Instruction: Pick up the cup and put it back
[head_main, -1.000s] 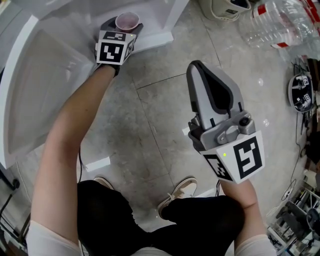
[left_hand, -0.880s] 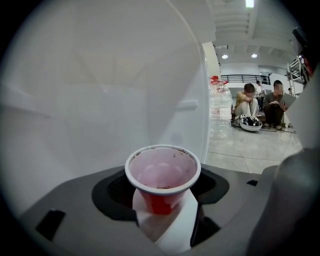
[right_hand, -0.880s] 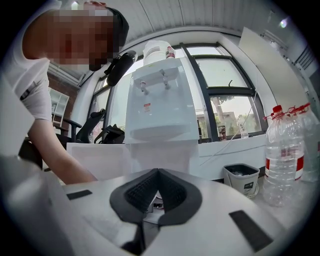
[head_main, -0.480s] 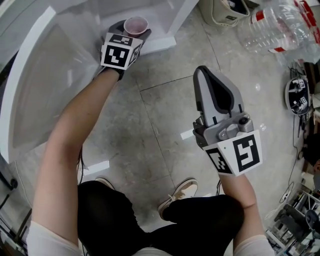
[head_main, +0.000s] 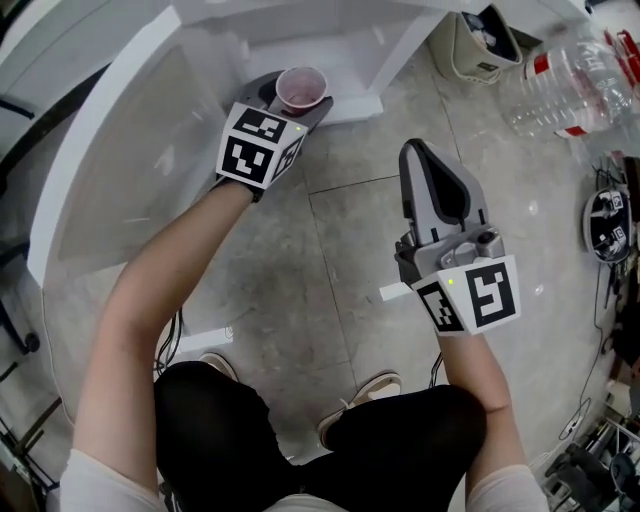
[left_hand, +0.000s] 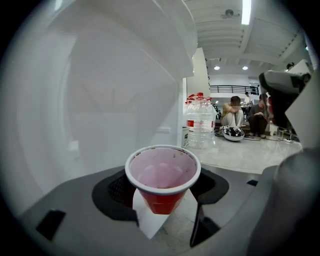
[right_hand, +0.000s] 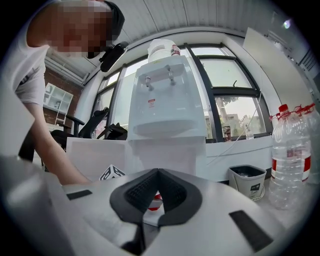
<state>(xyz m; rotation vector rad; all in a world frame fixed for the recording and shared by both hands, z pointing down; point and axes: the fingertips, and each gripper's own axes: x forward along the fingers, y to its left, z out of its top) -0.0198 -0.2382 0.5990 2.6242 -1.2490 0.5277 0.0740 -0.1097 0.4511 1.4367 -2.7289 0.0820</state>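
Observation:
A red cup (head_main: 301, 90) with a white rim and pale inside stands upright between the jaws of my left gripper (head_main: 291, 108), which is shut on it close to the white water dispenser's base (head_main: 345, 45). In the left gripper view the cup (left_hand: 162, 175) hangs above the floor, with the left gripper (left_hand: 165, 206) clasping its lower wall. My right gripper (head_main: 421, 152) hovers over the floor to the right, shut with nothing in it. In the right gripper view its pads (right_hand: 142, 187) meet at the tip and face the dispenser (right_hand: 165, 100).
Large water bottles (head_main: 580, 75) and a small bin (head_main: 485, 35) stand at the back right. A white panel (head_main: 110, 180) runs along the left. A round black-and-white object (head_main: 608, 225) lies at the right edge. The person's shoes (head_main: 365, 385) are below on the tiled floor.
My left gripper has lifted and shifted with the cup still in it. The right gripper has barely moved.

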